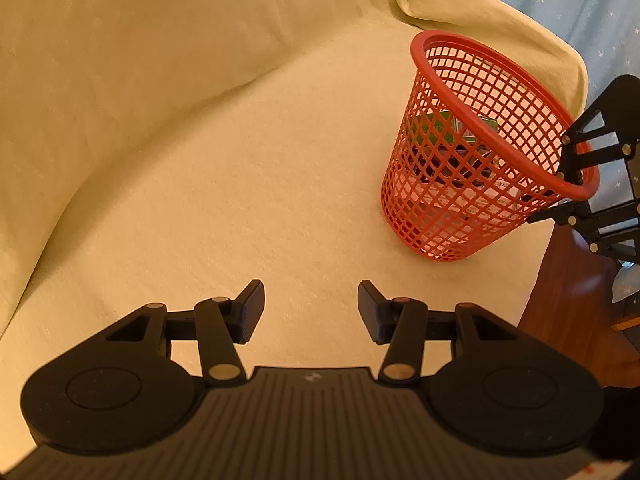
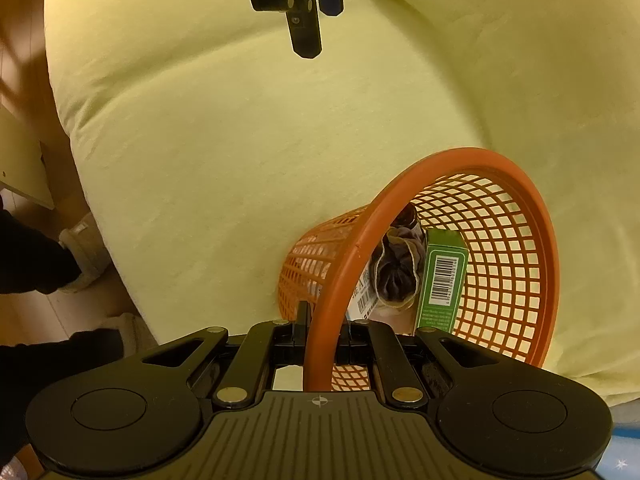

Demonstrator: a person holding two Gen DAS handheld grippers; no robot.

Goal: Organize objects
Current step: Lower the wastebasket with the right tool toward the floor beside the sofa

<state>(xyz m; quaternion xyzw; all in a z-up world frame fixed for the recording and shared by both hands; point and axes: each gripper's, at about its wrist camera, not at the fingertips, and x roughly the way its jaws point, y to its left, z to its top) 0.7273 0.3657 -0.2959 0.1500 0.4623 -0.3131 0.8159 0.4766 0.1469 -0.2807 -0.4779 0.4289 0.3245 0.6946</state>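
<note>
A red mesh basket (image 1: 460, 168) stands on a pale yellow blanket (image 1: 240, 160) at the right. My right gripper (image 2: 322, 330) is shut on the basket's rim (image 2: 340, 280); it also shows in the left wrist view (image 1: 576, 168) at the basket's right side. Inside the basket lie a green box (image 2: 442, 280), a dark crumpled cloth (image 2: 396, 268) and a white package (image 2: 366, 296). My left gripper (image 1: 311, 310) is open and empty above the blanket, left of the basket; it also shows in the right wrist view (image 2: 316, 8) at the top.
The blanket covers a soft cushioned seat with a raised back (image 1: 160, 40). A wooden floor (image 1: 568, 312) lies to the right of the seat. A person's dark-clothed legs (image 2: 36, 264) and light slippers (image 2: 86, 256) are on the floor beside the seat.
</note>
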